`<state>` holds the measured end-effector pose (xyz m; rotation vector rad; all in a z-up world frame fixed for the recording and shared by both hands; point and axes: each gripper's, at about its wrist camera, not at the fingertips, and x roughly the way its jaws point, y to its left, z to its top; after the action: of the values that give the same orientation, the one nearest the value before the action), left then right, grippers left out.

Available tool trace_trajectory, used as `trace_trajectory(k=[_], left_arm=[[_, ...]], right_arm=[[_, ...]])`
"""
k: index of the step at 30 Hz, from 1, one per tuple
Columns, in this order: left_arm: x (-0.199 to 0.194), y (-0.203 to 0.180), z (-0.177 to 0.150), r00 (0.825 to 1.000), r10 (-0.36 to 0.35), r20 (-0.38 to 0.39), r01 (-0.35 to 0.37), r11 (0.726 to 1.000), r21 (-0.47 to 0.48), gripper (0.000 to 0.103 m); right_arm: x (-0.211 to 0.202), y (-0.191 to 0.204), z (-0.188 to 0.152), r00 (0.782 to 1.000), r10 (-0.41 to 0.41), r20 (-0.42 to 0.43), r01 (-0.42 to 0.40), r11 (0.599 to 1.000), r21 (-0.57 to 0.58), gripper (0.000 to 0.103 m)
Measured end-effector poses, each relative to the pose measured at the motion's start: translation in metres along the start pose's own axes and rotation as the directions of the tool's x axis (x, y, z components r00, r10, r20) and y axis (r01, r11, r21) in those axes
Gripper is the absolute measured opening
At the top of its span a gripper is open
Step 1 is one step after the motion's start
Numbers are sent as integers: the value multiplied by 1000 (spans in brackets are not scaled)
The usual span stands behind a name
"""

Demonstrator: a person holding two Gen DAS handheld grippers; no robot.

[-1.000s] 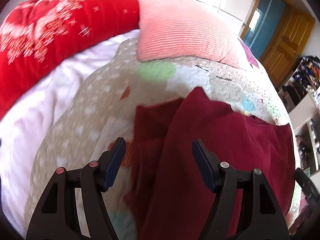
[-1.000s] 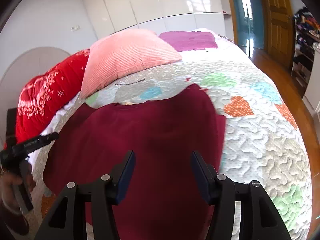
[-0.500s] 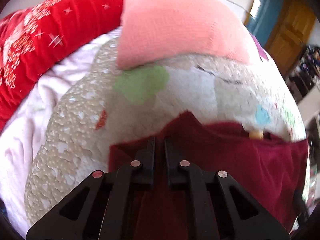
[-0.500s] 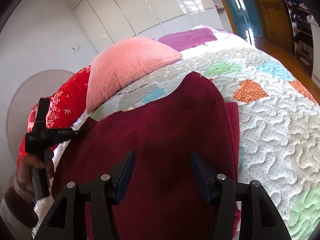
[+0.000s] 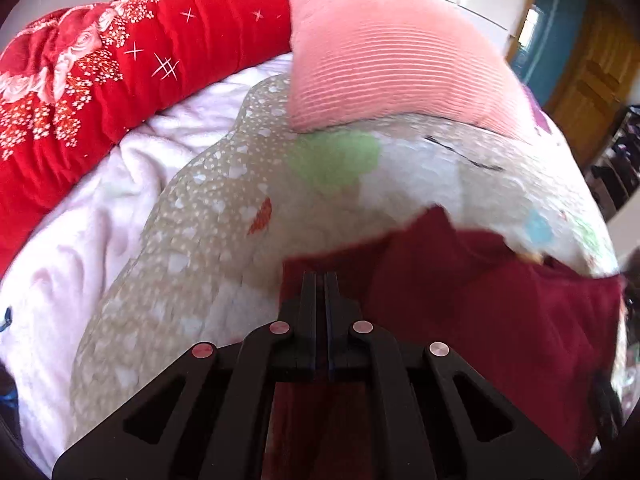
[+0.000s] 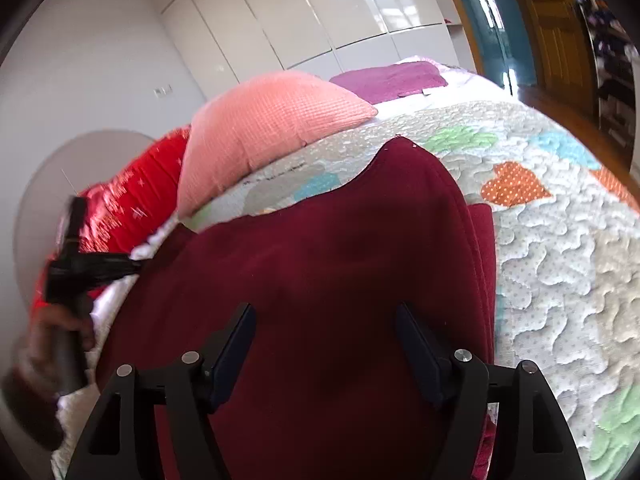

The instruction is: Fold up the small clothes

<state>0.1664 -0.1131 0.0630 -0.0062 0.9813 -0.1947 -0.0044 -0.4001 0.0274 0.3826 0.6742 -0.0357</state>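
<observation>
Glossy white wardrobe doors reflected window light. A brown wooden door stood beside the teal-framed doorway.

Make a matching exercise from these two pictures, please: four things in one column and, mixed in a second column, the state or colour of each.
Things:
1. left tongs
2. right tongs
3. cushion
4. blanket

States or colours:
a. pink, ribbed
b. red with white stars and flowers
c. shut on the edge of the dark red garment
d. open above the garment

Pairs: 1-c, 2-d, 3-a, 4-b
</observation>
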Motion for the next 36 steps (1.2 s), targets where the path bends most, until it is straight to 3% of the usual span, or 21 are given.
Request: trace_trajectory(k=[3,5,7,9,19,22,23,25,27,36], left_arm=[[-19,-7,-16,1000,9,5,-9,999,49,5],[-30,-6,-30,1000,13,12,-13,998,61,12],[-39,-4,-42,1000,8,21,-10,998,62,27],[-47,-5,-55,1000,12,29,-15,997,76,32],[-64,-6,-85,999,16,40,-20,995,95,32],[-66,-1,-91,1000,7,31,-10,997,75,33],[-65,1,-94,1000,2,23,-4,998,65,34],[-65,7,-99,1000,1,22,-2,999,44,47],[-67,11,-103,999,13,43,-15,999,35,52],[-58,26,-113,995,-41,87,42,999,-14,52]], right_arm=[[-9,15,0,998,-67,-10,66,997,-43,70],[-19,22,-2,999,-50,4,51,998,-43,70],[-25,32,-3,999,-33,3,34,998,-51,70],[-27,43,-3,998,-61,-4,60,995,-83,70],[-27,64,-6,994,-106,-32,102,988,-114,70],[-5,66,-12,984,-140,-115,120,979,-165,73],[9,64,-18,970,-177,-166,145,972,-186,74],[13,65,-22,969,-192,-154,158,965,-207,75],[10,70,-21,969,-201,-146,166,961,-219,75],[-5,86,-11,983,-149,-106,127,973,-192,75]])
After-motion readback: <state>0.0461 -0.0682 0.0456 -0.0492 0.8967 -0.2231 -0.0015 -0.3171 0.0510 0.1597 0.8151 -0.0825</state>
